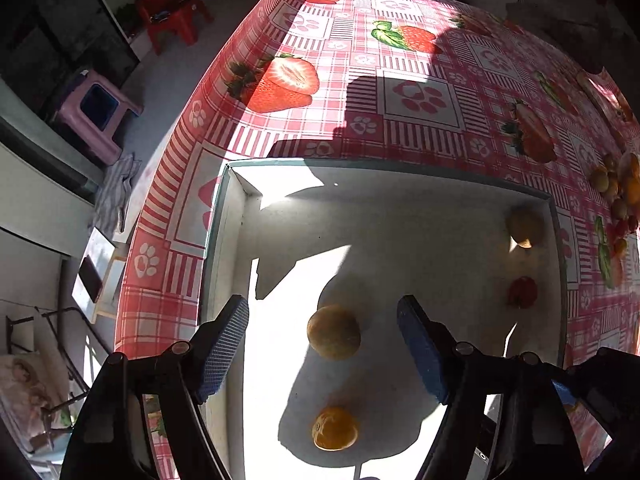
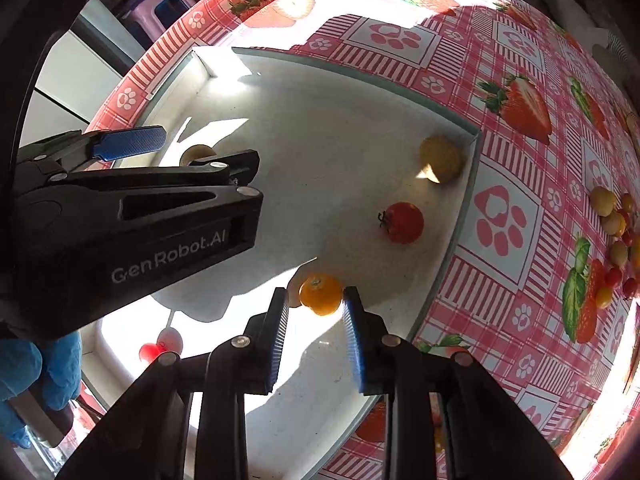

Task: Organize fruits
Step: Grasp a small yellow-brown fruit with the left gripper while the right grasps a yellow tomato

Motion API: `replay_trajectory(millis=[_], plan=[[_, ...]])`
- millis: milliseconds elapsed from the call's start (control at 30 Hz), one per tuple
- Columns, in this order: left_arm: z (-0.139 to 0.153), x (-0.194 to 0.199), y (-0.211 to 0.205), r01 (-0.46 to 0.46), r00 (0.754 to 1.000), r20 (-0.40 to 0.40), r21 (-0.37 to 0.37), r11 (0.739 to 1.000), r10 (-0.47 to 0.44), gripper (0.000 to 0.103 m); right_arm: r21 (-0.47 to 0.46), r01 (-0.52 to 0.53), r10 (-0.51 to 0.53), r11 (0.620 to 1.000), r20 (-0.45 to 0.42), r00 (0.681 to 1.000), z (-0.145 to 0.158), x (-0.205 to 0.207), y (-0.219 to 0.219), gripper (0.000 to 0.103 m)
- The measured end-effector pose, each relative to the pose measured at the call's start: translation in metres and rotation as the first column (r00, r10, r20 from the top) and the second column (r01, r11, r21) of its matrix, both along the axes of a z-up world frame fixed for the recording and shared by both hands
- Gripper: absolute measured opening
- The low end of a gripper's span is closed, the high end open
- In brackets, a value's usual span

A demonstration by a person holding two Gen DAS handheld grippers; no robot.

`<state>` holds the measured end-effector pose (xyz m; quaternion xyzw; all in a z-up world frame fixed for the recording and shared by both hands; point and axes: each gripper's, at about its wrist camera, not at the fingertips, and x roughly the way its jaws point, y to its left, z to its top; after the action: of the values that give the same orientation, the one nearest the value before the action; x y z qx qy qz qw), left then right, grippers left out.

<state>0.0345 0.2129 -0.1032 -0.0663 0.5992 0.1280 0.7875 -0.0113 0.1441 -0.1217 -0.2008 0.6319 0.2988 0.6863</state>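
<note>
A white shallow box (image 1: 240, 216) (image 2: 464, 216) lies on the strawberry tablecloth. In it lie a yellow-green fruit (image 1: 333, 332), an orange fruit (image 1: 335, 428) (image 2: 321, 294), a red tomato (image 1: 522, 292) (image 2: 403, 222) and a yellow fruit (image 1: 525, 227) (image 2: 441, 159) in the far right corner. My left gripper (image 1: 323, 308) is open above the yellow-green fruit, which lies free between the fingers; it also shows in the right wrist view (image 2: 192, 152). My right gripper (image 2: 315, 300) has its fingers on either side of the orange fruit; I cannot tell if they press it.
A heap of small yellow, orange and red fruits (image 1: 618, 196) (image 2: 614, 236) lies on the cloth right of the box. A red fruit (image 2: 150, 352) lies in the box's near left corner. The table edge (image 1: 160, 184) drops to the floor on the left, with stools (image 1: 96, 112) beyond.
</note>
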Motion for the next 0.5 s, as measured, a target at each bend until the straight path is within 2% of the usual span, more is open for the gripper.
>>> replay_trajectory(millis=[133, 200, 367, 500], plan=[[0.006, 0.001, 0.002, 0.0, 1.0, 0.003, -0.003, 1.0, 0.0, 0.078, 0.034, 0.0, 0.0, 0.999, 0.0, 1.0, 0.01, -0.005, -0.001, 0.061], [0.011, 0.002, 0.002, 0.001, 1.0, 0.006, -0.001, 1.0, -0.001, 0.078, 0.055, -0.006, 0.005, 0.998, 0.014, 1.0, 0.021, -0.007, -0.003, 0.08], [0.026, 0.0, -0.008, 0.029, 1.0, 0.01, 0.011, 1.0, -0.029, 0.078, 0.102, -0.001, -0.004, 0.995, 0.045, 0.999, 0.049, -0.008, -0.015, 0.081], [0.036, -0.003, -0.027, 0.067, 0.998, 0.014, 0.012, 0.998, -0.067, 0.078, 0.104, 0.081, -0.086, 0.991, 0.043, 0.995, 0.061, -0.001, -0.045, 0.081]])
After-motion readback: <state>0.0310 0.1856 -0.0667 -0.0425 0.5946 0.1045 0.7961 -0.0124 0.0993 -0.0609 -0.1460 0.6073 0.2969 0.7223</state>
